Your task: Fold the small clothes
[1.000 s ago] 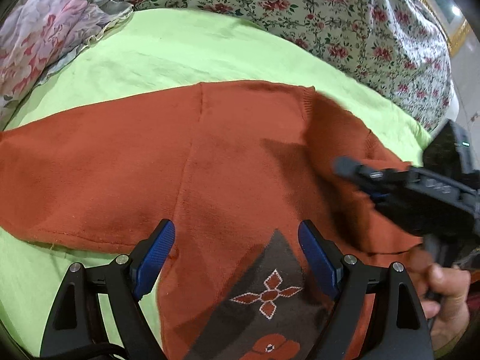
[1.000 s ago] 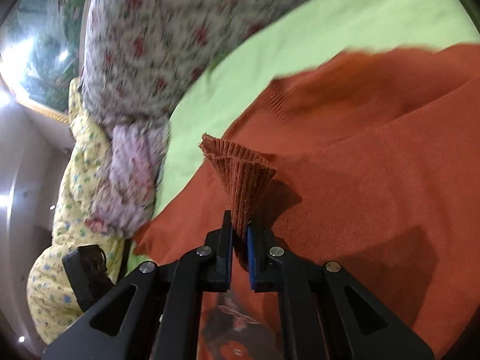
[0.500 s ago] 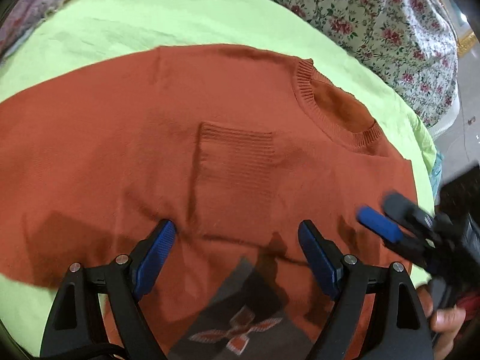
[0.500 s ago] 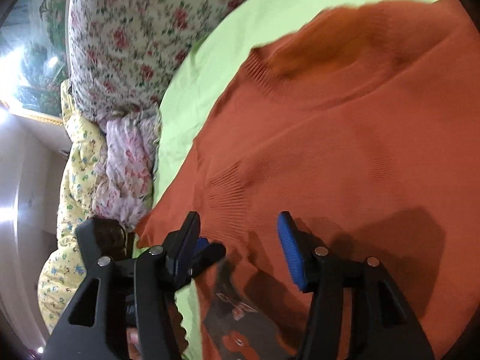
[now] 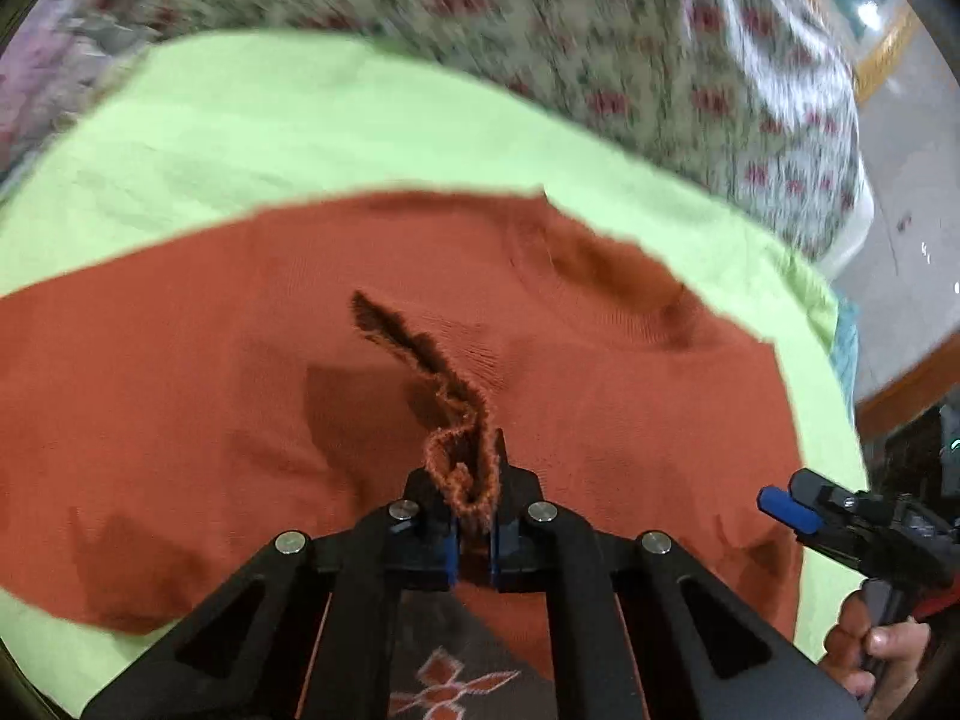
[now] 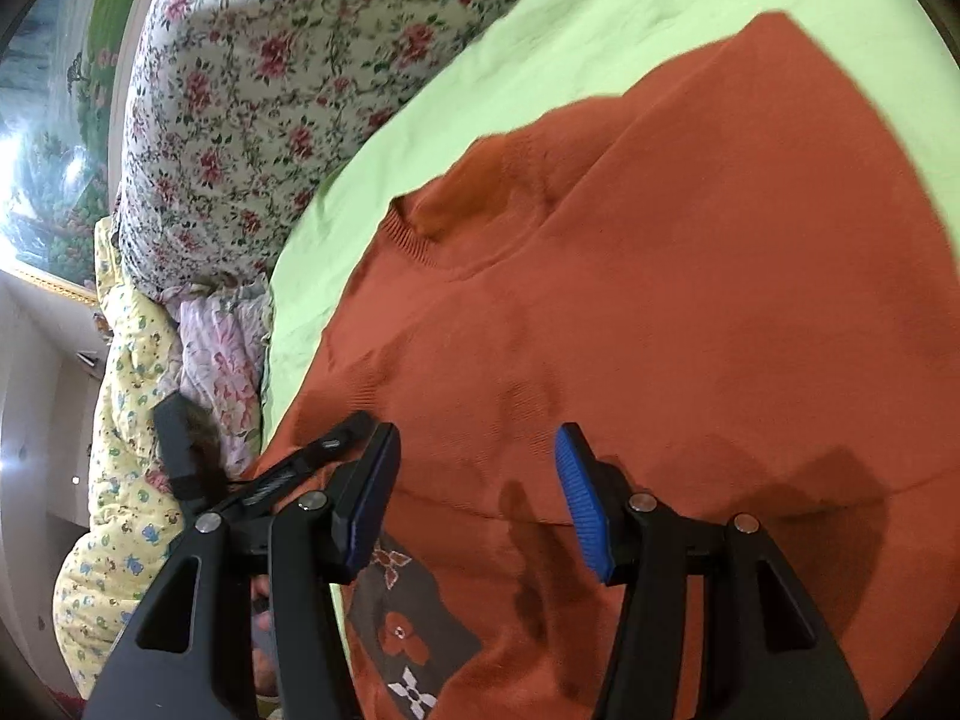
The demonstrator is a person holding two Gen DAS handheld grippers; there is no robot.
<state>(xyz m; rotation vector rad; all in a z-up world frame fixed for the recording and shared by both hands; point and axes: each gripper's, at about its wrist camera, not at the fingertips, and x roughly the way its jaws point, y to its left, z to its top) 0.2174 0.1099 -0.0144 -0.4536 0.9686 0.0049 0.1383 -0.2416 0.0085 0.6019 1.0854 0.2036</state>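
Now — sweater (image 5: 600, 420) cuff, seemingly, pinched

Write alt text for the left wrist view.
The left gripper is shut on a bunched ribbed cuff of an orange sweater lying on a lime-green sheet. The right gripper is at right.

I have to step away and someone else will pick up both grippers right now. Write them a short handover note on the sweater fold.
Left gripper: shut on a pinched ribbed cuff of the orange sweater, lifted off the body.
Right gripper: open, holding nothing, above the sweater's lower part.
Sweater: spread on the green sheet, neckline towards the floral bedding, dark patterned patch at the near edge.
Done: a sleeve lies across the chest.
Left: probably finish placing the held cuff, then fold the body.
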